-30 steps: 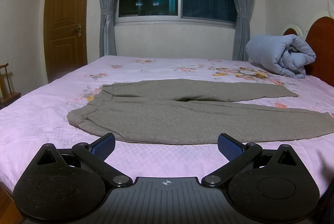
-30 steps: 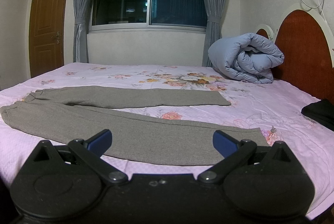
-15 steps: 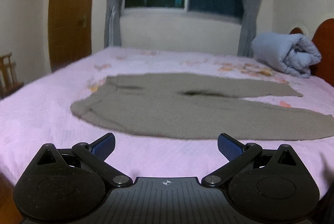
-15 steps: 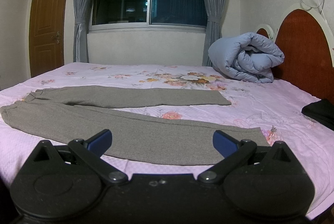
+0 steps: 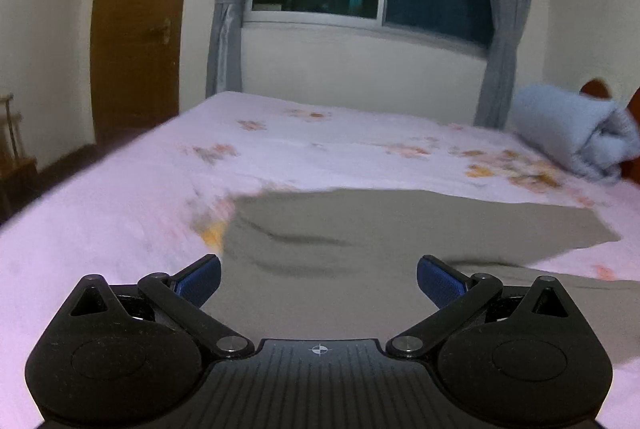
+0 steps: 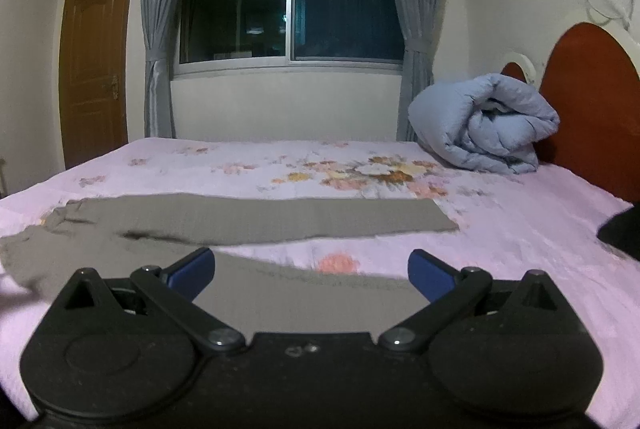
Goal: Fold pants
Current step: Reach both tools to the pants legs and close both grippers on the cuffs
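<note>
1. On the bed (image 6: 520,229), your pants (image 6: 256,219) lie flat across the pink flowered sheet, unfolded, near the front edge. The waist points toward the door side and both legs run toward the headboard (image 6: 592,109).
2. Your left gripper (image 5: 319,277) hangs over the waist end of the pants (image 5: 360,229) with its blue pads (image 5: 200,279) spread wide and nothing between them. That view is blurred, so you cannot tell whether the pads touch the cloth.
3. Your right gripper (image 6: 311,271) sits over the nearer leg, also spread wide and holding nothing; the farther leg lies beyond it, its cuff well short of the headboard.
4. At the headboard end a rolled blue quilt (image 6: 484,125) rests on the sheet, apart from the pants.
5. By the right edge of the bed a dark item (image 6: 622,231) shows only in part; you cannot tell what it is.
6. No brand, label or writing can be read; the left gripper's body bears only a small crosshair mark (image 5: 319,349).
</note>
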{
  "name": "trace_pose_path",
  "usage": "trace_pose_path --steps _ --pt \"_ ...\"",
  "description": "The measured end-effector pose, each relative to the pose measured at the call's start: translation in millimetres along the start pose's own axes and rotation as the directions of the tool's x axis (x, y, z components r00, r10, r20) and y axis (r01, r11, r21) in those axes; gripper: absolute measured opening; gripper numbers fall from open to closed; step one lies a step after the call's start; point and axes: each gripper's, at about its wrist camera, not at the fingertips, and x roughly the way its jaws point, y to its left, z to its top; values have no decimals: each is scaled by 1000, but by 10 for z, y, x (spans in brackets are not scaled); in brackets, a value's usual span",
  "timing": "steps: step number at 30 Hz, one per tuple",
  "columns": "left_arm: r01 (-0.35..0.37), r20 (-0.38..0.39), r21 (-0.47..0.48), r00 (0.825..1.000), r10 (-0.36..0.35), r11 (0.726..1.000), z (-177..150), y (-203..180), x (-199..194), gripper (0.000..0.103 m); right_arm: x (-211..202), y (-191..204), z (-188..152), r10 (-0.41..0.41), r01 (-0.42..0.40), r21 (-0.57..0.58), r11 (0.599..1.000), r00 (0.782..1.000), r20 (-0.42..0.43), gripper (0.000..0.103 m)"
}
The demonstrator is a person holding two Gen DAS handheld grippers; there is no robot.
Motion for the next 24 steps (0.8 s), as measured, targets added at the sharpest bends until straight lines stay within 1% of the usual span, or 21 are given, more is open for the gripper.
trace_pose_path --steps 2,4,8,10,13,15,16,17,19,21,24 --pt "5 -37 22 999 -4 1000 164 156 371 103 179 67 101 6 -6 -2 1000 1000 3 97" --pt "18 -54 11 998 -18 1000 259 373 810 103 376 135 188 15 -15 -1 1000 1000 3 97" --pt "68 -90 -44 993 -72 997 281 738 1627 103 766 301 290 21 -21 -17 1000 1000 -4 97" --pt "93 -121 -35 988 -97 995 259 857 2057 103 983 385 309 17 -17 -23 1000 1000 -14 97" --pt "114 -186 4 976 -111 994 229 963 2660 103 1283 506 283 16 -17 -34 999 999 -42 97" --pt "143 -252 21 959 -133 990 194 1030 3018 103 1480 598 253 12 -16 -53 998 998 -61 97" --pt "166 -282 22 947 -153 986 168 1051 3155 103 1573 644 235 12 -16 -64 998 998 -69 97" --pt "200 -294 11 937 -188 980 142 1083 3267 103 1650 688 217 14 -20 -76 997 997 -73 97" --pt "257 -290 -7 924 -248 966 123 1133 3415 103 1739 772 188 20 -26 -94 995 997 -73 97" --pt "288 -282 -18 917 -281 957 109 1126 3520 101 1792 831 156 39 -46 -93 995 996 -74 97" --pt "300 -268 -40 916 -299 953 99 1091 3592 89 1876 895 136 57 -64 -85 994 995 -84 97"
